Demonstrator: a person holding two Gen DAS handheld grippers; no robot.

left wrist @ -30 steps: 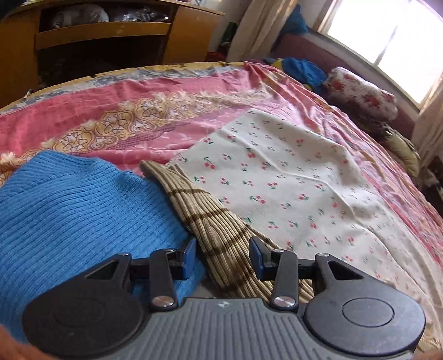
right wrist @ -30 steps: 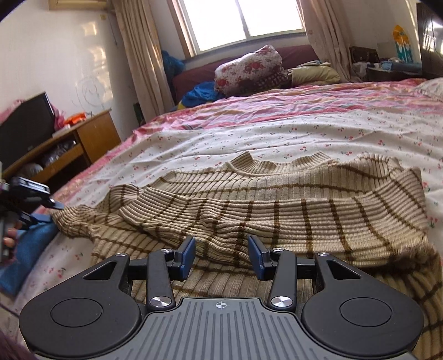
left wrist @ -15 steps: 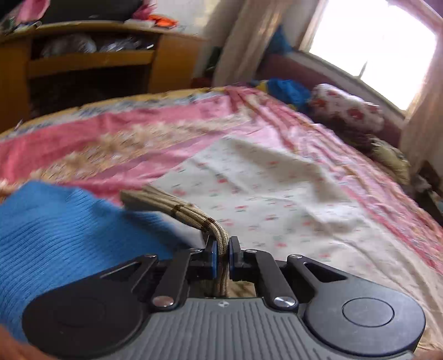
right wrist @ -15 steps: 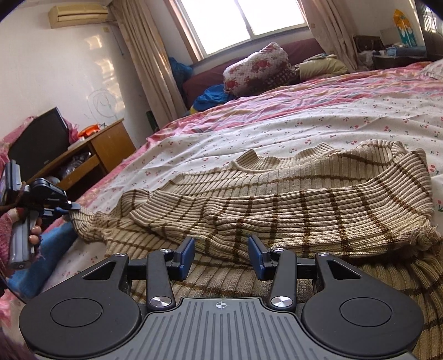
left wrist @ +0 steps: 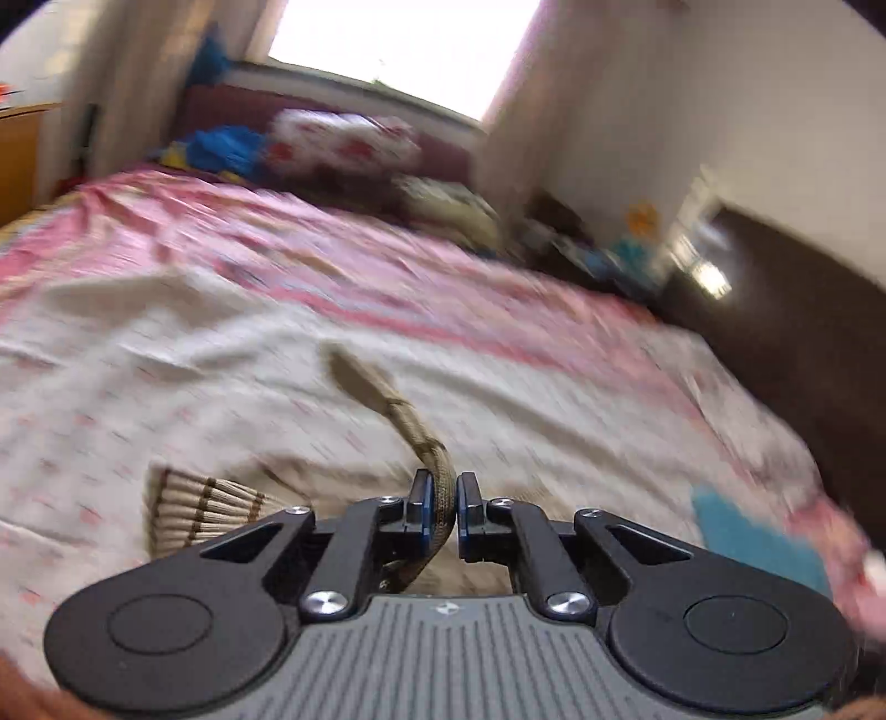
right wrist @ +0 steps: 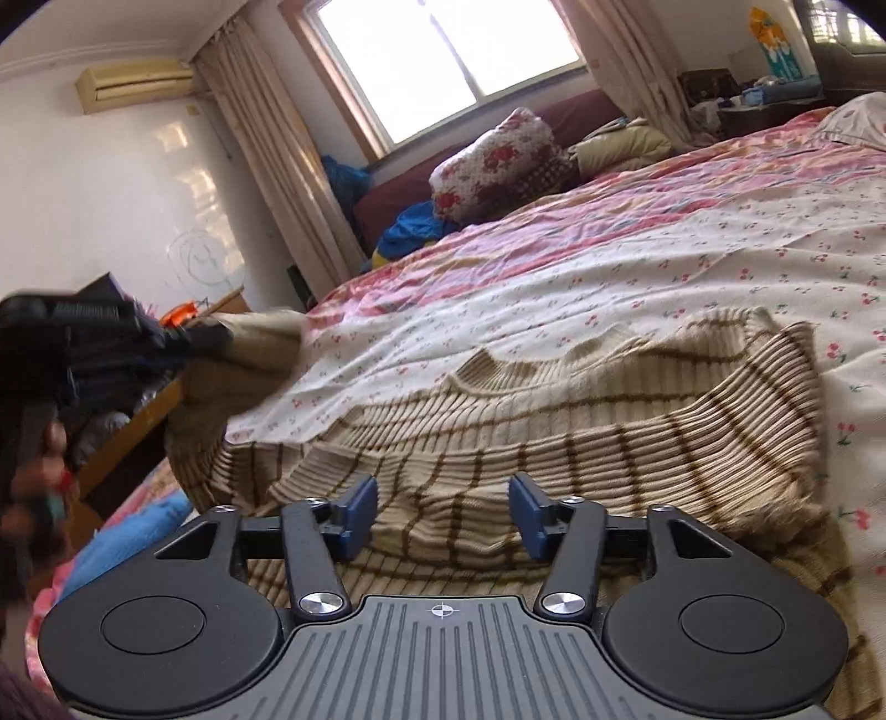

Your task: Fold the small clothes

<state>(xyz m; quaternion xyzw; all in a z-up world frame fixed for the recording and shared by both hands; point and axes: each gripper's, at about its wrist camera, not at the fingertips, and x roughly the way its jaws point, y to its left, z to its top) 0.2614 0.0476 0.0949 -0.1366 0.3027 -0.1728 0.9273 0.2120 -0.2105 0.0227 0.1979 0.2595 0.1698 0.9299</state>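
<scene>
1. Across both views, the bed [right wrist: 692, 232] fills most of the scene. It is covered by a pink-bordered sheet with a white cherry-print centre panel.
2. Beige striped sweater [right wrist: 581, 421]: lies spread on the white panel, directly ahead of the right gripper, collar toward the window [right wrist: 443, 50]. Its left sleeve [left wrist: 443, 487] is raised off the sheet.
3. Floral bundle [right wrist: 487, 160]: rests at the far end of the bed, below the window, with a blue cloth [right wrist: 415, 221] just beside it.
4. Right gripper [right wrist: 443, 518]: jaws apart and opening, positioned over the sweater's lower body. No fabric is pinched between the blue pads.
5. Left gripper [left wrist: 441, 507]: clenched on the sweater sleeve. The ribbed band passes upright between both pads. The left wrist view is motion-blurred.
6. Blue knit garment [right wrist: 127, 537]: partly visible at the near-left edge of the bed, beside the sweater.
</scene>
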